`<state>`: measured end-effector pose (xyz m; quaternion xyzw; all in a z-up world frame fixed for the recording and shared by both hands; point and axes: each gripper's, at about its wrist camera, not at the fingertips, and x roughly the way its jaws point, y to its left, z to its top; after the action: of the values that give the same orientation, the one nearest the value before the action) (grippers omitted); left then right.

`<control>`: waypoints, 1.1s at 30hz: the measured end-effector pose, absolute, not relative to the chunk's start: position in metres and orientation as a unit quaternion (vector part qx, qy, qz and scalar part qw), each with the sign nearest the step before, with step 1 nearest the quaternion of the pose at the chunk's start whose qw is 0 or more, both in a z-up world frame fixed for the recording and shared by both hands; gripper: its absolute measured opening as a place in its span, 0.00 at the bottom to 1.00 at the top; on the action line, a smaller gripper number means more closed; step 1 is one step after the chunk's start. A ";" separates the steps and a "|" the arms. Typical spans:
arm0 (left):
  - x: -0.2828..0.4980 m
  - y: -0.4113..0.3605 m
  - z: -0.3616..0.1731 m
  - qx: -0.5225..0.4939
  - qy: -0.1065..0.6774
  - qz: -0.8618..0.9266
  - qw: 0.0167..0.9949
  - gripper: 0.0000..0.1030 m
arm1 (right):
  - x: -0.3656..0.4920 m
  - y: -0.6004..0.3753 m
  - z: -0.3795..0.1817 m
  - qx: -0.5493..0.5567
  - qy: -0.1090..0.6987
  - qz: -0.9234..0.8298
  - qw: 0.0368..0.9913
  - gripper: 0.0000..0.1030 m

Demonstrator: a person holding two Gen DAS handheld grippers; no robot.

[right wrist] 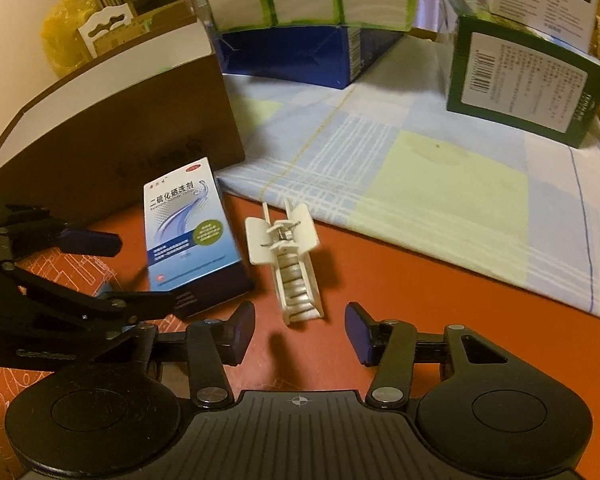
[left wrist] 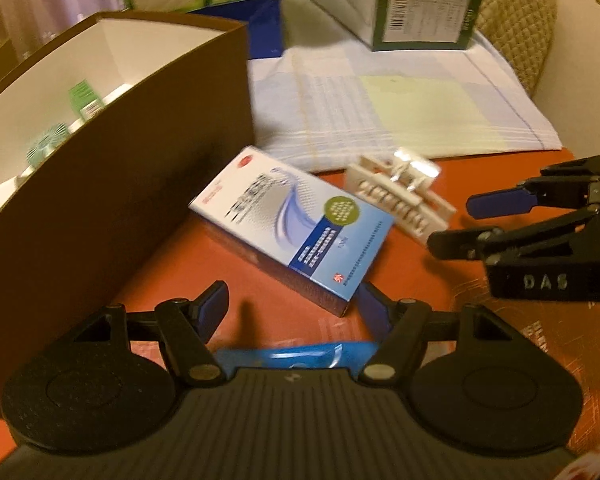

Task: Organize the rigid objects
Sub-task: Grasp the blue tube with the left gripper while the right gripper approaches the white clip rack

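Both jaws gape empty: left gripper (left wrist: 292, 308) nears the medicine box (left wrist: 296, 232) beside the brown bin (left wrist: 132, 200), right gripper (right wrist: 300, 332) the white clip (right wrist: 292, 272); close quarters risk a nudge or collision

"DAS" on right tool (left wrist: 452, 224); "二硫化硒洗剂" on blue-white medicine box (right wrist: 188, 236).

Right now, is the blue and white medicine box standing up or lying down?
Lying down. The blue and white cardboard medicine box rests flat on the red tabletop, printed front facing up.
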<state>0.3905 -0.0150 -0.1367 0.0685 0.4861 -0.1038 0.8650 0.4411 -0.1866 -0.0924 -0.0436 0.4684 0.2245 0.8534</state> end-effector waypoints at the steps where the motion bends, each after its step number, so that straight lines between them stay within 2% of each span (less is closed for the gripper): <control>1: 0.389 -0.010 -0.136 0.065 0.488 -0.096 0.865 0.67 | 0.442 -0.186 -0.093 -0.043 0.468 0.227 0.853 0.46; 8: 0.385 0.019 -0.136 0.045 0.501 -0.057 0.862 0.69 | 0.445 -0.176 -0.098 -0.047 0.464 0.231 0.854 0.42; 10: 0.382 0.019 -0.136 0.051 0.501 -0.052 0.862 0.68 | 0.445 -0.174 -0.100 -0.050 0.463 0.232 0.854 0.35; 12: 0.381 0.018 -0.134 0.051 0.500 -0.054 0.863 0.65 | 0.446 -0.173 -0.102 -0.054 0.462 0.228 0.855 0.21; 22: 0.386 0.006 -0.125 0.013 0.501 -0.086 0.861 0.69 | 0.429 -0.192 -0.103 -0.047 0.465 0.181 0.865 0.20; 33: 0.404 -0.006 -0.128 -0.024 0.521 -0.075 0.850 0.69 | 0.411 -0.237 -0.102 -0.015 0.478 0.108 0.872 0.21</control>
<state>0.4045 -0.0065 -0.1284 -0.0236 0.5209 -0.0753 0.8499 0.4107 -0.2374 -0.1016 -0.0152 0.4780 0.1075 0.8716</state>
